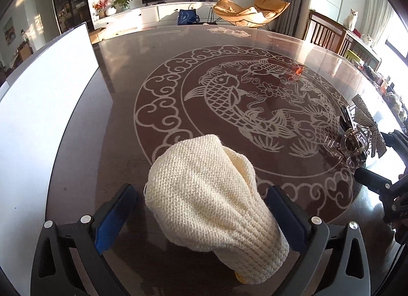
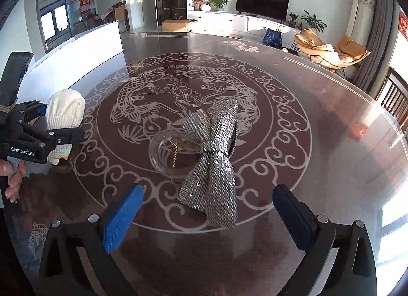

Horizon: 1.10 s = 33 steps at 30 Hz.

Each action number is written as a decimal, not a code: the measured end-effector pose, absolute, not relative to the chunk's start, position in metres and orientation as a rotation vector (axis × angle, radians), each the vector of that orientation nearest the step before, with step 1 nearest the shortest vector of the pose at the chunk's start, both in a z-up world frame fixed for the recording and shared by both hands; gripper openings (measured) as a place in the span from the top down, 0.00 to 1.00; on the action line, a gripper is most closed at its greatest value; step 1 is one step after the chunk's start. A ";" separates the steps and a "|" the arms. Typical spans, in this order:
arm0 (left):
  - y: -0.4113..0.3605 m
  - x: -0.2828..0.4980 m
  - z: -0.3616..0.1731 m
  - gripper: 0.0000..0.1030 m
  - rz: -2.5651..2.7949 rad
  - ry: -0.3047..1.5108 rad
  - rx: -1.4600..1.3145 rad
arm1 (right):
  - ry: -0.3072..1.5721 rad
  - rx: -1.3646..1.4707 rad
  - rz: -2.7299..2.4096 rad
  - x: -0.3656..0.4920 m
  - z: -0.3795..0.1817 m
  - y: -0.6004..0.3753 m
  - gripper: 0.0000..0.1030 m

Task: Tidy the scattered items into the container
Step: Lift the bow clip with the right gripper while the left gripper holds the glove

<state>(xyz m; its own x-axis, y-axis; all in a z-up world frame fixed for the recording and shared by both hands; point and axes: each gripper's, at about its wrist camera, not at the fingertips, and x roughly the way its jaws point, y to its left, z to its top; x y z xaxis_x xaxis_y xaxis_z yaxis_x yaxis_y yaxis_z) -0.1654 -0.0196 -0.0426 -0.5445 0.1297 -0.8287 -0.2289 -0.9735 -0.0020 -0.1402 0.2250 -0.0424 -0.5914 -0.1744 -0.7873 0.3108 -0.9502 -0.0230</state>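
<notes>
The table (image 2: 318,122), a dark glossy top with a pale fish-and-cloud medallion at its middle, fills both views. A white board (image 1: 46,107) stands along its left edge. On the medallion's left rim, toward the near edge, sits a cream knitted hat (image 1: 211,194), humped up and slumping toward the near edge. The left gripper (image 1: 201,209) has its jaws spread wide either side of the hat; its blue pads (image 1: 114,217) stand close beside the wool, and whether the right-hand one touches it cannot be told. The right wrist view shows a bare hand (image 2: 14,176) holding that gripper's handle at the table's left edge. Toward the near edge on the right half of the medallion lies a silver sequinned bow (image 2: 214,161), its tails crossing, one tail draped over the rim of a small glass bowl (image 2: 163,155), the only container in view, which stands just left of it. A coiled metal spring (image 2: 174,154) leans inside the bowl. The right gripper (image 2: 207,209) hangs over the bow's near tail with its jaws wide apart, clear of the fabric.
</notes>
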 end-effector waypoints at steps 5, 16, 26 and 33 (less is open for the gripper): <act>-0.020 -0.165 -0.043 0.00 2.600 0.153 -1.385 | 0.209 1.304 -2.545 -0.160 -0.046 0.218 0.00; -0.018 -0.152 -0.045 0.00 2.712 0.062 -1.459 | 0.215 1.305 -2.541 -0.172 -0.043 0.218 0.00; -0.015 -0.146 -0.044 0.00 2.723 0.049 -1.470 | 0.217 1.307 -2.541 -0.176 -0.041 0.216 0.00; -0.007 -0.144 -0.040 0.14 2.668 0.104 -1.402 | 0.177 1.253 -2.581 -0.171 -0.032 0.217 0.50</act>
<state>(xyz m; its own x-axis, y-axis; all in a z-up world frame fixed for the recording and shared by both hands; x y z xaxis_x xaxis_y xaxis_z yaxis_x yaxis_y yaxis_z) -0.1442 -0.0066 -0.0400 -0.5613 0.0791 -0.8238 -0.1429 -0.9897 0.0024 -0.1709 0.2168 -0.0322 -0.5916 -0.1842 -0.7849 0.2897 -0.9571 0.0062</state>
